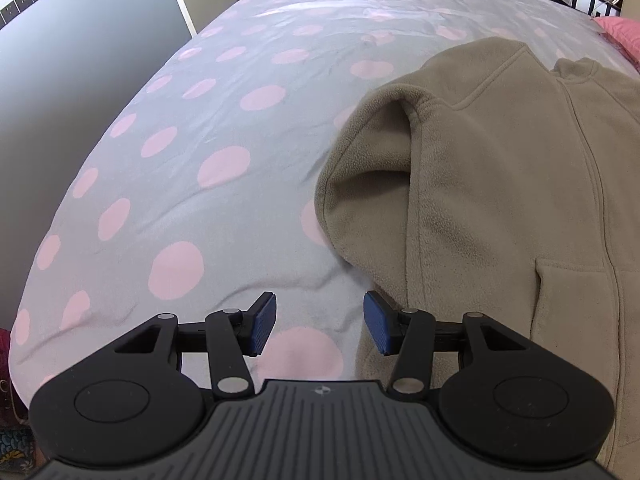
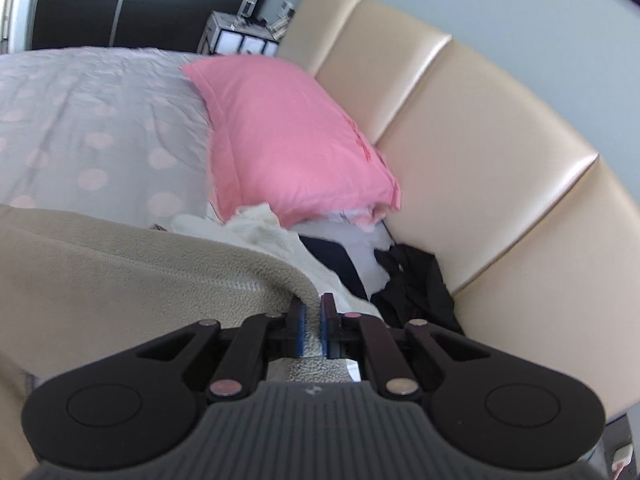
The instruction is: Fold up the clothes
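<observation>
Bed: a wide duvet cover (image 1: 224,128), pale grey with round pink dots, softly creased, fills most of both views.
Headboard: cream padded panels (image 2: 460,152) with a glossy leather look and stitched seams, against a pale wall.
Fleece jacket: beige, nubbly pile, spread on the cover (image 1: 500,184); front zip, pocket and collar show, and one sleeve is doubled over with a rounded fold.
Pillow: pink, plump, smooth cotton (image 2: 292,136), leaning by the headboard.
Clothes pile: white, navy and black garments (image 2: 360,264), crumpled below the pillow.
Left gripper: (image 1: 320,326) blue ribbed pads apart, nothing between them, beside the jacket's edge.
Right gripper: (image 2: 314,330) clamped on a lifted edge of the fleece jacket.
</observation>
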{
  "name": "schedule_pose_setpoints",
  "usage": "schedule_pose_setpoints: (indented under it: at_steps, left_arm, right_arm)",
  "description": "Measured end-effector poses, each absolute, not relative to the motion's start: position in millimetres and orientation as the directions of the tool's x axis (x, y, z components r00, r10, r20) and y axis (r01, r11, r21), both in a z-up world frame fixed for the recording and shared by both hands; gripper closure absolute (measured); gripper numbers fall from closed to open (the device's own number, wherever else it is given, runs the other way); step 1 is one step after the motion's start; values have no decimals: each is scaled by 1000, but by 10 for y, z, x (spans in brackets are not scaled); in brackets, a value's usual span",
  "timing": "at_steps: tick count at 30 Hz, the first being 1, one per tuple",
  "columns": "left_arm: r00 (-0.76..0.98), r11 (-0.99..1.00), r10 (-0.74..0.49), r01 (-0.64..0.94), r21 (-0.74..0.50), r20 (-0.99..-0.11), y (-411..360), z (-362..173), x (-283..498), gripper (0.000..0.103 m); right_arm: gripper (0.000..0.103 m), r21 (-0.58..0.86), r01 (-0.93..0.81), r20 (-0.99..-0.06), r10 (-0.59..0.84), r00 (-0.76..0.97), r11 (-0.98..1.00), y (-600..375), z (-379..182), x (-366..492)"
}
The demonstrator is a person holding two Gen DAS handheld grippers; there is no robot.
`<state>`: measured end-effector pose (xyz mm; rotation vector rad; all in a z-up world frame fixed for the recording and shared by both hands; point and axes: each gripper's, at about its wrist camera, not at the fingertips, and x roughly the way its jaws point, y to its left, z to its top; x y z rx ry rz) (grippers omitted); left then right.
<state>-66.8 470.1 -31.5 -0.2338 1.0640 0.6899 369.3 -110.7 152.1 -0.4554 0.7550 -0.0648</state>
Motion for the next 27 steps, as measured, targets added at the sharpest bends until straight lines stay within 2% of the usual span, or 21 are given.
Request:
schedule_pose_setpoints:
  at_steps: [3,5,7,13,16,19,21,23,25,27]
  left_arm:
    - [311,766,383,-634,111,-870,4801,-348,-725,57]
    - [315,763,365,-641,88,-876,4860,-382,-752,57]
    - [329,766,339,-640,56,-881,4891,-420,-759,57]
    - [317,773,243,-634,-15,-917,4856,-571,-716,55]
    - [282,766,195,-641,-34,-939,4820,-685,-728,55]
    - [269,756,151,-652,-65,-951,4792,-794,-743,55]
    - [258,735,135,-674,-79,-957,4801,-850,-748,55]
    - [253,707,100,-699,-110,-962,4821,-888,-740,58]
    - [247,692,72,-711,-130,-966,4797,-907,-708,69]
    - [221,702,83,-705,-100,-972,4729,-911,-651,71]
  right_arm:
    - [88,-444,-83,-624,-241,743,892,-1081,1234,3731]
    - [85,-454,-71,-577,-233,783,888,-1079,1126,3644]
    - [62,-431,-76,-543,-192,817,899,-1092,1072,3486]
    - [53,-383,-119,-479,-87,873,916,-940,985,2818]
    - [51,-283,-179,-541,-3,841,942,-827,869,2440]
    - [51,-149,-291,-680,116,724,945,-648,524,2110]
    - [51,-112,-334,-734,149,663,936,-515,224,1940]
    - [54,-116,-368,-806,129,577,922,-339,-54,1835]
    - [54,-87,-449,-868,153,471,889,-178,-245,1766]
    - [55,-54,-497,-897,176,405,866,-63,-397,1678]
